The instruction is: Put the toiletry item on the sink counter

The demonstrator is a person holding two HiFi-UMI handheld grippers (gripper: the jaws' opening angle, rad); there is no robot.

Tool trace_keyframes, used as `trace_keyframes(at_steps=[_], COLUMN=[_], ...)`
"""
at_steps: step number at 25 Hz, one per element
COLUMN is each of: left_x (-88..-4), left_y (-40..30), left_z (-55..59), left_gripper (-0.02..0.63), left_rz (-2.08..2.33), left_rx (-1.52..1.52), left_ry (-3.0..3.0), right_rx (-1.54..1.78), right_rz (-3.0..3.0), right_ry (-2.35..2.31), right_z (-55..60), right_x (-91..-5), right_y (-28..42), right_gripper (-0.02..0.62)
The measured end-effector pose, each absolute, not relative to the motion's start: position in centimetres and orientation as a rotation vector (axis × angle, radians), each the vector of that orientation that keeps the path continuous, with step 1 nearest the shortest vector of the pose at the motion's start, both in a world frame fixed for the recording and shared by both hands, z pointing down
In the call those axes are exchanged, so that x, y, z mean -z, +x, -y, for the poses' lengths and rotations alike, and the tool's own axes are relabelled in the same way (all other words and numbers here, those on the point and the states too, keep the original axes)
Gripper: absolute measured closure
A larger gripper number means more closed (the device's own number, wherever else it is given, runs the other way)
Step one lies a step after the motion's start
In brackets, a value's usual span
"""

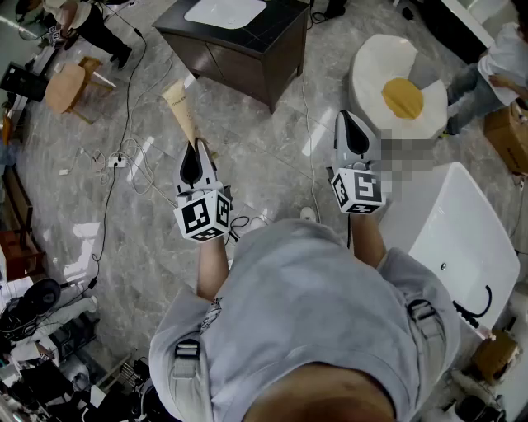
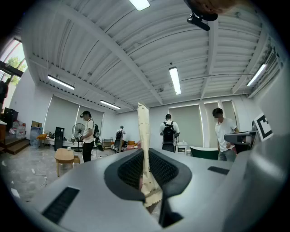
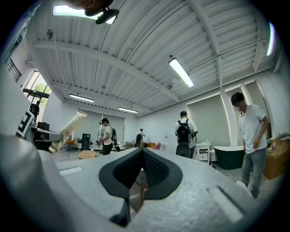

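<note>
Grip comes first: my left gripper [image 1: 196,150] pinches the cream tube [image 1: 181,109] by its crimped tail, right gripper [image 1: 349,125] closed empty, so I'd carry it steadily to the sink counter [image 1: 280,26] ahead.

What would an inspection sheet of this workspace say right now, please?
Surface: sink counter, dark cabinet with white basin, ahead of the person.
Job's things: beige tube, off the counter, gripped at its crimped end.
Clutter: wooden stool.
Grippers: left hand-held gripper shut on the tube; right hand-held gripper shut, empty.
Cables: cables and power strip on the floor.
Surroundings: egg-shaped cushion, white bathtub, several people.
</note>
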State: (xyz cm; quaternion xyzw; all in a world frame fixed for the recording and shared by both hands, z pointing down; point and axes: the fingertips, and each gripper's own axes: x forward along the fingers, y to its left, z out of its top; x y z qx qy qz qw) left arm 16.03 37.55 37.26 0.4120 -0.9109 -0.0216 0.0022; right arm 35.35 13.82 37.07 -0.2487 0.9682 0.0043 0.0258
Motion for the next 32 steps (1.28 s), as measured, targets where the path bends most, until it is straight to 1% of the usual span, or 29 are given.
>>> trace_keyframes(at_steps=[18, 32], left_x=[-37.6, -38.7], left_y=[18.2, 22.3], left_z=[-35.4, -31.9], left_gripper=[0.572, 0.572], left_rz=[2.854, 2.857], left_rx=[0.049, 0.046], left_ry=[1.271, 1.191], right_rx=[-0.038, -0.030], right_rz=[-3.013, -3.050], right_ry=[-0.717, -0.613], right_z=[-12.2, -8.4], right_x=[-37.4, -38.3], right_y=[37.0, 40.0], right_gripper=[0.591, 0.591])
